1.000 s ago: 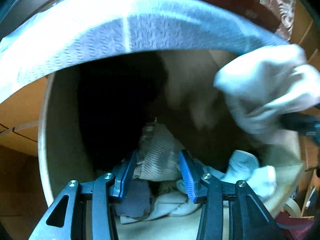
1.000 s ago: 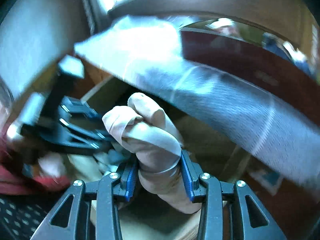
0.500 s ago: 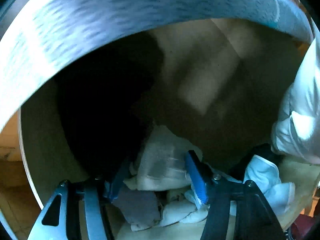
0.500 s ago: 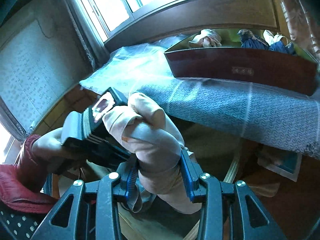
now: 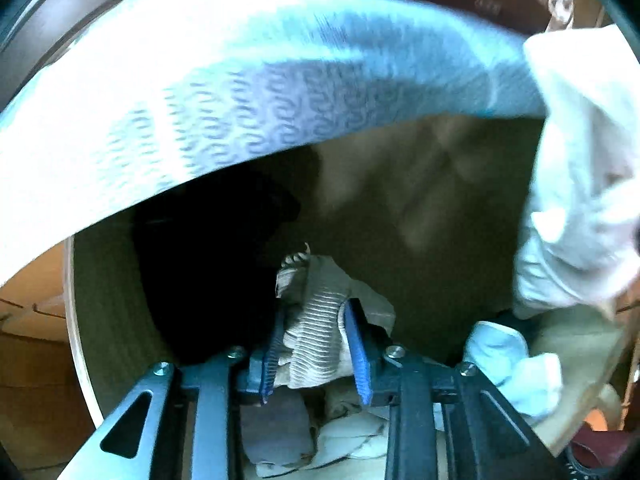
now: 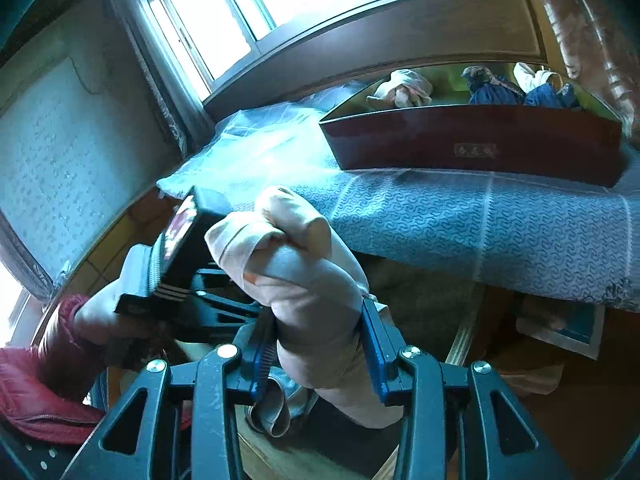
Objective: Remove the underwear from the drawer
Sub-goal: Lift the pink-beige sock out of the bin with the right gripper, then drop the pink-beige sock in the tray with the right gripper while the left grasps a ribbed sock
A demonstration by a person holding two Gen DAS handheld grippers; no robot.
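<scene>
Left wrist view: the left gripper, blue-padded and black-framed, reaches into the open pale wooden drawer and has its fingers closed narrowly on a ribbed beige-grey folded garment, which stands upright between the pads at the top of a heap of crumpled white and grey underwear on the drawer floor; the grip sits low on the fold, apparently so that the piece will come away whole; a pale blue crumpled piece lies well to the right near the drawer's corner; above, the blue-grey patterned bedspread overhangs the drawer, which explains the low, forward reach beneath it; at far right hangs the pale pink rolled garment, blurred.

Right wrist view: the right gripper clamps that pale pink rolled garment firmly between its blue pads and holds it raised clear above the drawer, with a grey elastic band drooping below; this piece appears already extracted and is probably kept aloft to leave room for the other tool; the person's hand, in a red quilted sleeve, holds the left gripper's black body at lower left; a dark red wooden tray holding other clothes rests on the bedspread behind.

Judgement: one garment is out, a second is pinched but not yet lifted.
</scene>
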